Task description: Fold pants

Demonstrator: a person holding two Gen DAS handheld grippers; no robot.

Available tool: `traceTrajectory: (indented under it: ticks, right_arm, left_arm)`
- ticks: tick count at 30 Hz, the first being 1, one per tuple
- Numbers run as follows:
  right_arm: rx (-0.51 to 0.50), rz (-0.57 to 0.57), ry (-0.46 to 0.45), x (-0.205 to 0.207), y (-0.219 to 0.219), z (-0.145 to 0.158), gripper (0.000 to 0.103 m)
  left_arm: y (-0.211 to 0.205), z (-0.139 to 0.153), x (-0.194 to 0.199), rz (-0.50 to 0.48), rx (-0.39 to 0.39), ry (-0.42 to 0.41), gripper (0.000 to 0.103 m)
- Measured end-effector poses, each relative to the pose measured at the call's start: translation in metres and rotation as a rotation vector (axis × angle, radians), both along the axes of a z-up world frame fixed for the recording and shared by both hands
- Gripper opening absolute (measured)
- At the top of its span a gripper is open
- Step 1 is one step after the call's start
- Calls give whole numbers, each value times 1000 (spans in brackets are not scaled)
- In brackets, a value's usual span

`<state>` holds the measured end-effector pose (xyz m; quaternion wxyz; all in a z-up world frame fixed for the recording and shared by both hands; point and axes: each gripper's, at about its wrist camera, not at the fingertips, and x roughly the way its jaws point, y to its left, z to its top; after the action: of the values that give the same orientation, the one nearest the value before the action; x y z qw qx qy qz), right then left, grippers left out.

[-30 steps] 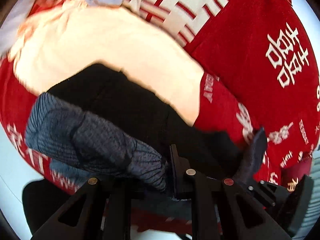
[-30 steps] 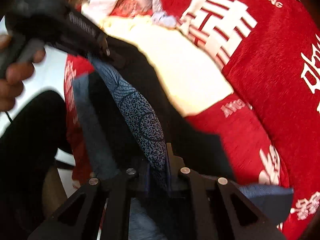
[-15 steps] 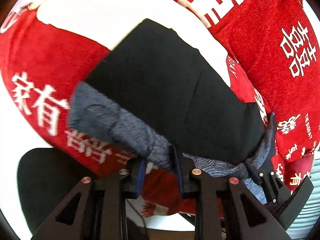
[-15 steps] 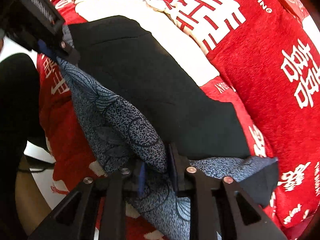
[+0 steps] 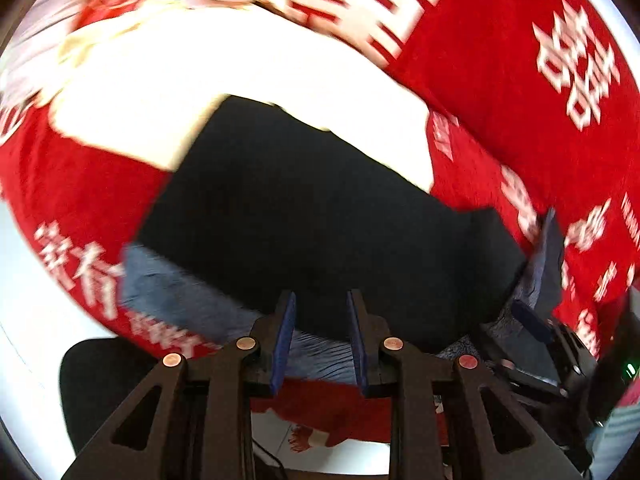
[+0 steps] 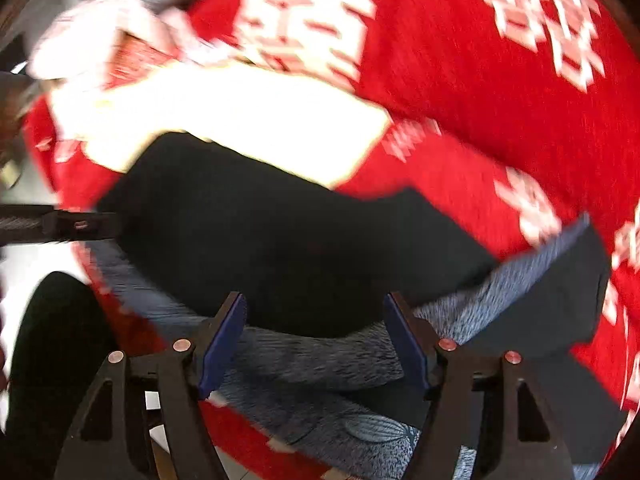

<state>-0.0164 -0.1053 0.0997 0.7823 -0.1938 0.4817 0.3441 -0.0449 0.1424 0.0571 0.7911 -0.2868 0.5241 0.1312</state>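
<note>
The pants (image 5: 320, 232) are black outside with a blue-grey patterned lining. They lie folded on a red cloth with white characters (image 5: 520, 80); they also show in the right wrist view (image 6: 280, 240). My left gripper (image 5: 320, 336) is open and empty at the pants' near edge, the patterned lining between its blue pads. My right gripper (image 6: 316, 340) is wide open and empty over the near patterned hem (image 6: 320, 360). The right gripper shows at the lower right of the left wrist view (image 5: 532, 328). Both views are motion-blurred.
A cream-white cloth (image 5: 220, 68) lies beyond the pants on the red cloth. More crumpled clothes (image 6: 120, 20) sit at the far left. The cloth's near edge hangs over a white floor (image 5: 24, 280). A dark shape (image 5: 100, 384) stands below the edge.
Both grippers have let go of the patterned hem and opened. The pants now lie flat on the cloth. Both grippers have drawn back a little.
</note>
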Motion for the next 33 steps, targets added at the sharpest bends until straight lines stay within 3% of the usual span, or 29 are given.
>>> traceTrajectory:
  ticks: [2, 4, 6, 7, 9, 11, 14, 17, 20, 22, 24, 26, 28, 30, 33]
  right_arm:
    - [-80, -28, 59, 5, -4, -22, 73]
    - [-52, -25, 36, 0, -14, -15, 74]
    - [-5, -86, 14, 9, -30, 4, 74]
    - [8, -125, -6, 16, -37, 11, 74]
    - [-12, -290, -79, 52, -56, 24, 79]
    - [-87, -479, -98, 104, -73, 20, 83]
    - [-218, -672, -6, 175, -86, -9, 83]
    - [-348, -767, 55, 220, -92, -40, 83]
    - [-372, -792, 147, 237, -101, -66, 83]
    - [-266, -811, 177, 244, -113, -62, 62]
    - [-233, -782, 200, 242, -121, -53, 13]
    - [-178, -790, 211, 235, -132, -43, 8]
    - [-110, -831, 159, 215, -151, -22, 8]
    - [-17, -903, 81, 171, -180, 7, 7]
    - [63, -998, 11, 107, -229, 26, 6]
  left_arm:
    - [-11, -13, 11, -52, -2, 41, 26]
    - [-20, -30, 19, -76, 18, 103, 26]
    - [-28, -30, 21, -88, 68, 96, 29]
    - [-31, -29, 22, -98, 78, 97, 34]
    - [-33, -29, 24, -104, 50, 90, 74]
    - [-39, -29, 26, -97, 68, 92, 75]
    - [-55, -30, 33, -131, 121, 110, 75]
    - [-63, -29, 36, -144, 135, 114, 75]
    - [-64, -31, 40, -147, 132, 122, 75]
    - [-64, -31, 41, -152, 135, 124, 75]
    - [-64, -31, 41, -152, 138, 123, 75]
    - [-66, -31, 41, -152, 141, 124, 75]
    - [-65, -30, 41, -155, 137, 126, 75]
    - [-66, -28, 39, -157, 121, 121, 75]
    - [-73, -23, 40, -182, 116, 109, 75]
